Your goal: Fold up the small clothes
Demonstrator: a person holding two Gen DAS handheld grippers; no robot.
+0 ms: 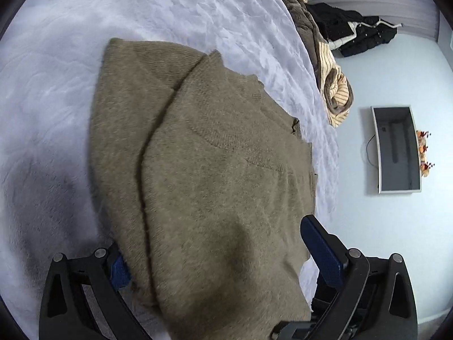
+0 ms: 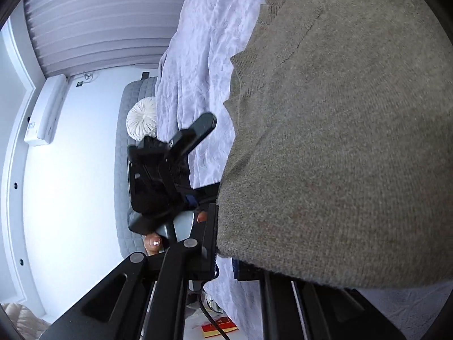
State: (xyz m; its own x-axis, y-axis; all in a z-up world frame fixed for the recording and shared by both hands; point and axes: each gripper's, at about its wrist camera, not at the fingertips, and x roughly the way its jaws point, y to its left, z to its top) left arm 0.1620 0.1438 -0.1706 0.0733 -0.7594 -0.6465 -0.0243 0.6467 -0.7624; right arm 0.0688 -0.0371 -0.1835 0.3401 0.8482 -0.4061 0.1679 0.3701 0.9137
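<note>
An olive-brown knit sweater (image 1: 215, 175) lies partly folded on the lilac bedspread (image 1: 51, 90); one layer overlaps another along a diagonal crease. My left gripper (image 1: 215, 260) is open, its blue-padded fingers (image 1: 322, 252) wide apart on either side of the sweater's near edge, the cloth draped over the gap. In the right wrist view the same sweater (image 2: 339, 130) fills the right half. My right gripper (image 2: 226, 266) sits at the sweater's lower edge, fingers close together with the hem over them; the grip itself is hidden. The left gripper (image 2: 195, 133) shows there too.
A heap of brown and striped clothes (image 1: 331, 82) and a black jacket (image 1: 359, 31) lie at the bed's far edge. A wall-mounted screen (image 1: 396, 150) is on the pale wall. A white round cushion (image 2: 141, 120), grey headboard (image 2: 121, 153) and air conditioner (image 2: 46, 110) show beyond.
</note>
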